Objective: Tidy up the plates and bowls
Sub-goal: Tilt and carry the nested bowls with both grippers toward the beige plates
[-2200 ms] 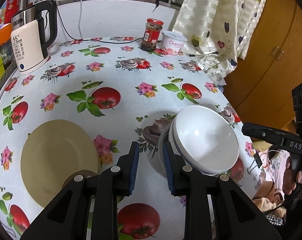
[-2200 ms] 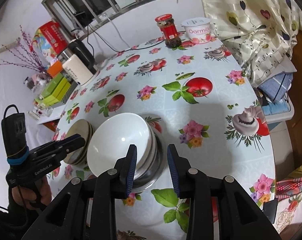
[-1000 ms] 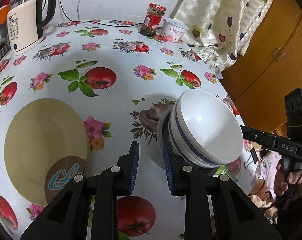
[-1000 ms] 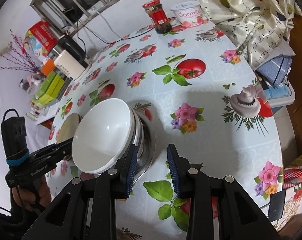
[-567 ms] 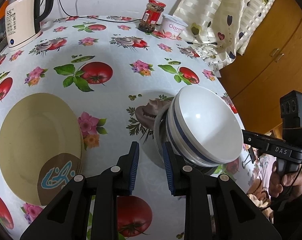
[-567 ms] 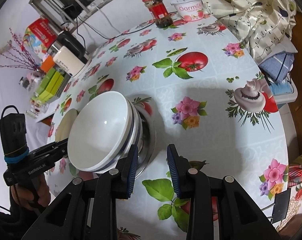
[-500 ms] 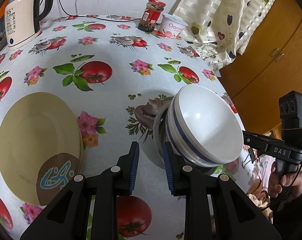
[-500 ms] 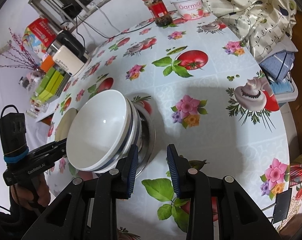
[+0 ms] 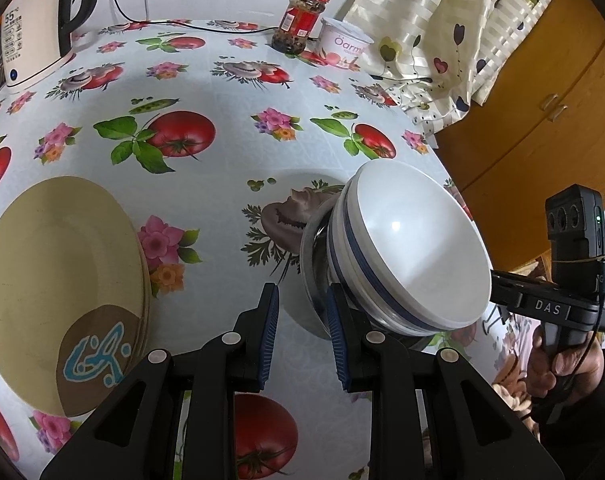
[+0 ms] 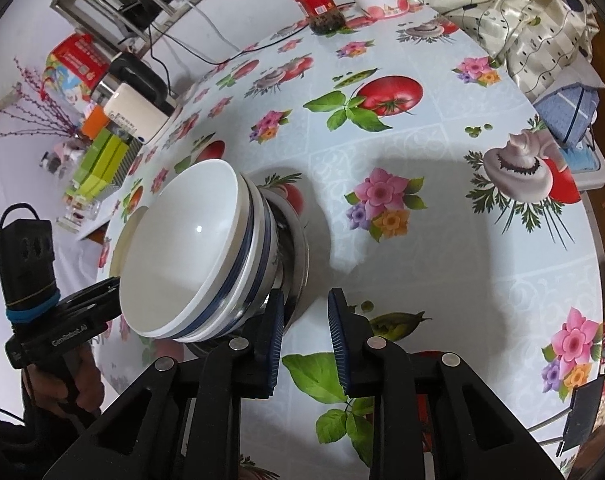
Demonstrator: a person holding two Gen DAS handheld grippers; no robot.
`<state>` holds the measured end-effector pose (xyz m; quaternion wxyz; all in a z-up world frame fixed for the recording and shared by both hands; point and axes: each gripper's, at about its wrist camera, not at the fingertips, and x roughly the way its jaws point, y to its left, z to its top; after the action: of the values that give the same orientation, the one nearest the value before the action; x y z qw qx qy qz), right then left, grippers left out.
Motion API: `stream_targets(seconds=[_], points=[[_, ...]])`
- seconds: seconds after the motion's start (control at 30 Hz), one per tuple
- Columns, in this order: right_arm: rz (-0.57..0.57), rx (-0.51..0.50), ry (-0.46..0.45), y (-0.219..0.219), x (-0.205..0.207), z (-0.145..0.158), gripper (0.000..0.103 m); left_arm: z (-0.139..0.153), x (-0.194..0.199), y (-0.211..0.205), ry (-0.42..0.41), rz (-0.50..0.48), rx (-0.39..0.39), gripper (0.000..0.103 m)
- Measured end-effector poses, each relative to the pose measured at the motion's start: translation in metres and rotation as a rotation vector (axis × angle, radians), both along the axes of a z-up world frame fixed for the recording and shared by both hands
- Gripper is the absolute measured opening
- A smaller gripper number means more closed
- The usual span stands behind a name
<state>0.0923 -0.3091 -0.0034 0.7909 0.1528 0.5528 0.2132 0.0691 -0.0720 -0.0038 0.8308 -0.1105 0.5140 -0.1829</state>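
Nested white bowls with blue stripes (image 9: 414, 248) (image 10: 182, 240) sit in a steel bowl (image 9: 312, 264) (image 10: 296, 248) on the tomato-print tablecloth. My left gripper (image 9: 302, 294) is at the stack's left side, jaws a little apart. Its right finger lies against the steel rim, and the steel wall shows in the gap. My right gripper (image 10: 306, 300) is at the stack's right side. Its jaws are closing, with its left finger by the steel rim and mostly tablecloth in the gap. Tan plates (image 9: 58, 280) (image 10: 116, 252) are stacked further left.
A kettle (image 9: 30, 52), a red-lidded jar (image 9: 302, 20) and a yoghurt tub (image 9: 346, 44) stand at the table's far side. A curtain (image 9: 442, 20) and wooden cabinet (image 9: 542, 120) lie past the right edge. Green boxes (image 10: 102, 160) sit far left.
Both grippers have come lower and closer to the bowl stack, so its blue stripes now show. The right jaws have narrowed slightly. The stack stays on the same spot of the cloth.
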Motion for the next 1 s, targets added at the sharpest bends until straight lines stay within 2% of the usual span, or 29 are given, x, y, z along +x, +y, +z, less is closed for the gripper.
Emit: stream_targets(seconds=[0.6, 0.7, 1.0], points=[[0.016, 0.034, 0.007, 0.002, 0.004, -0.003, 0.017, -0.007, 0.005, 0.001, 0.026, -0.013, -0.032, 0.025], [0.024, 0.051, 0.01, 0.002, 0.005, -0.004, 0.014, -0.007, 0.006, 0.002, 0.026, -0.015, -0.037, 0.025], [0.026, 0.098, 0.016, -0.002, 0.008, -0.008, 0.014, -0.011, 0.008, 0.003, 0.038, -0.027, -0.075, 0.025]])
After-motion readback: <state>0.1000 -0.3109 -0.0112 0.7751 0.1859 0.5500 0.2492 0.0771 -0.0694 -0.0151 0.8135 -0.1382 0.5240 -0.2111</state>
